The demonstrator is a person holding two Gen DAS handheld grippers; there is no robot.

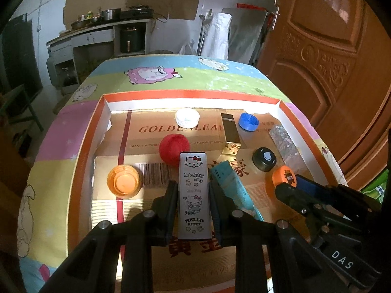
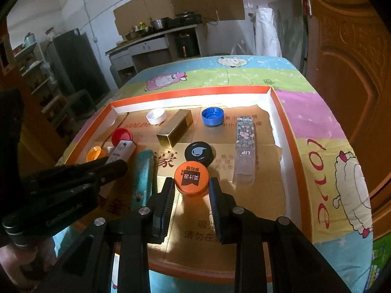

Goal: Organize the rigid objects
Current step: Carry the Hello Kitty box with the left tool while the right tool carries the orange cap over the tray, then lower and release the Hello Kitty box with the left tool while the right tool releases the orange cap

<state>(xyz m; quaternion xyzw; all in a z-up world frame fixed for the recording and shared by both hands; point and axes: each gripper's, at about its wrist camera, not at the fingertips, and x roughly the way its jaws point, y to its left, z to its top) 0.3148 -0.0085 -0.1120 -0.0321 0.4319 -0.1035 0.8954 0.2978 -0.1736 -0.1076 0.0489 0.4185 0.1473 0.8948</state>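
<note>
My left gripper (image 1: pixel 193 188) is shut on a white Hello Kitty box (image 1: pixel 194 195), held over the cardboard-lined tray (image 1: pixel 190 97). A teal box (image 1: pixel 234 185) lies just right of it. My right gripper (image 2: pixel 191 185) is shut on an orange printed cap (image 2: pixel 191 179), its fingers touching both sides. In the right wrist view the left gripper (image 2: pixel 117 164) and the Hello Kitty box (image 2: pixel 122 150) show at the left, with the teal box (image 2: pixel 143 175) beside them.
In the tray lie a red cap (image 1: pixel 174 147), an open orange cap (image 1: pixel 123 182), a white cap (image 1: pixel 187 118), a blue cap (image 1: pixel 248 121), a black cap (image 1: pixel 264 158), a gold box (image 1: pixel 229 131) and a floral LIP box (image 2: pixel 245 146). A wooden door (image 1: pixel 325 56) stands at the right.
</note>
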